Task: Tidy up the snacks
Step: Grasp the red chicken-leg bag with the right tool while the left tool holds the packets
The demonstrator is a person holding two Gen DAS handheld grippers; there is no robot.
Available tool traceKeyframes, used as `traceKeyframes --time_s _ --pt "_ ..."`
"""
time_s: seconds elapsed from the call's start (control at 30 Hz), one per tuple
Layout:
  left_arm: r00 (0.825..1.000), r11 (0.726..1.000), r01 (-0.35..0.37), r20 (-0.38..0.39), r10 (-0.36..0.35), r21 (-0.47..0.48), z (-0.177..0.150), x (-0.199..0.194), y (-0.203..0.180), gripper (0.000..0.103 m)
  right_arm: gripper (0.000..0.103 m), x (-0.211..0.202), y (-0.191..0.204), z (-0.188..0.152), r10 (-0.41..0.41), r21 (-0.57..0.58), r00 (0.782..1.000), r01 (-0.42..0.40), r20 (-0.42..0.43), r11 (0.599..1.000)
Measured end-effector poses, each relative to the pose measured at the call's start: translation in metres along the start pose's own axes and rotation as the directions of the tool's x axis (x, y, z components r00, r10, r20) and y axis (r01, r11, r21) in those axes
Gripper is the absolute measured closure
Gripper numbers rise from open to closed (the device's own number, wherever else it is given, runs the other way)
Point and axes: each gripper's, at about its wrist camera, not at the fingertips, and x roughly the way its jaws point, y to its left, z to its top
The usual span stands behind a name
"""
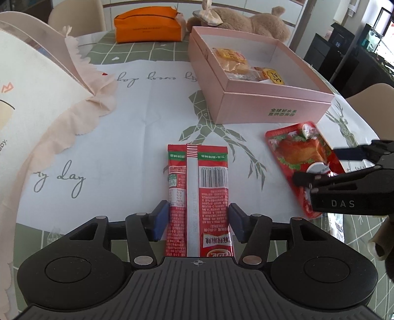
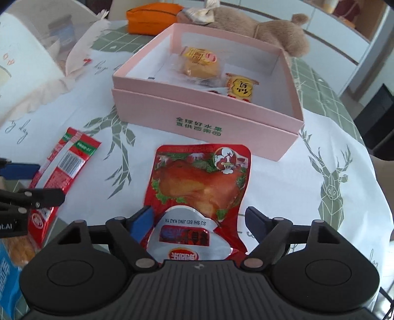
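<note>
Left wrist view first: we have our left gripper [image 1: 198, 219] tilted down over the table, its blue pads standing at either side of the long red snack packet [image 1: 198, 194], which lies flat on the white tablecloth [image 1: 138, 128] with its barcode side up. The pads sit just at the packet's edges; whether they press on it we cannot tell, though the packet is not lifted or buckled. Just to the right of it, our right gripper [image 1: 320, 166] reaches in over the roast duck pouch [image 1: 299, 151].

Right wrist view, same order: our right gripper [image 2: 199, 221] has its jaws set wide around the near end of the duck pouch [image 2: 199, 182]. The left pad is at the pouch's edge and the right pad stands clear of it, with bare cloth between, so nothing is gripped yet. The pouch lies flat, just short of the front wall of the pink box [image 2: 204, 110].

Beyond the two snacks, the pink box is open, with two yellow wrapped cakes [image 2: 199, 64] already inside at its far part and plenty of floor left bare. Farther back lie an orange pouch [image 1: 147, 27] and a plush toy [image 1: 246, 21].

We judge that we are at the pick-up step for both remaining snacks. Next we need to close each pair of jaws squarely on its packet, lift clear of the cloth, carry over the box's front wall and release inside.
</note>
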Motion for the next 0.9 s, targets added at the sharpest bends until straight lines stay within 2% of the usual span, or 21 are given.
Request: traceKeyframes --time_s 0.07,0.13,0.23,0.33,0.37,0.43,0.57,0.7,0.8,0.9 --pt "1.000 1.000 0.002 0.001 -0.002 0.002 -0.001 0.000 0.000 0.045 0.022 -0.010 0.008 -0.002 -0.022 -0.001 0.997 0.022 0.072 1.000" --pt "1.000 1.000 0.001 -0.001 -0.001 0.003 0.000 0.000 -0.001 0.045 0.022 -0.015 0.016 -0.002 -0.009 -0.012 0.995 0.011 0.101 1.000" --pt "1.000 1.000 0.001 -0.002 -0.001 0.007 0.000 0.000 -0.001 0.045 0.021 -0.003 0.017 0.002 0.006 0.012 0.998 -0.007 0.057 1.000" --pt "1.000 1.000 0.007 -0.001 -0.007 0.007 0.000 0.000 0.000 0.045 0.013 0.010 0.006 0.005 0.098 0.111 0.995 -0.101 0.032 0.989" --pt "1.000 1.000 0.009 -0.001 -0.009 0.005 0.000 0.000 0.000 0.045 0.012 0.010 0.006 0.005 0.093 0.124 0.995 -0.097 0.037 0.987" --pt "1.000 1.000 0.012 -0.001 -0.012 0.005 0.000 0.000 0.001 0.044 0.005 0.013 0.013 0.006 0.078 0.102 0.996 -0.082 0.043 0.991" --pt "1.000 1.000 0.024 0.002 -0.024 0.010 -0.001 -0.001 0.002 0.044 0.003 0.018 0.020 0.008 0.086 0.071 0.995 -0.090 0.052 0.993" --pt "0.999 0.999 0.037 0.003 -0.037 0.003 0.000 -0.002 0.005 0.044 0.020 0.010 0.010 0.012 0.120 0.036 0.993 -0.120 0.001 0.992" --pt "0.999 0.999 0.043 0.003 -0.043 -0.001 0.000 -0.001 0.006 0.045 0.024 0.007 0.005 0.009 0.115 0.013 0.993 -0.114 -0.030 0.993" --pt "0.999 0.999 0.044 0.002 -0.044 0.000 0.001 -0.001 0.006 0.045 0.033 -0.003 0.012 0.003 0.082 -0.042 0.996 -0.083 -0.017 0.996"
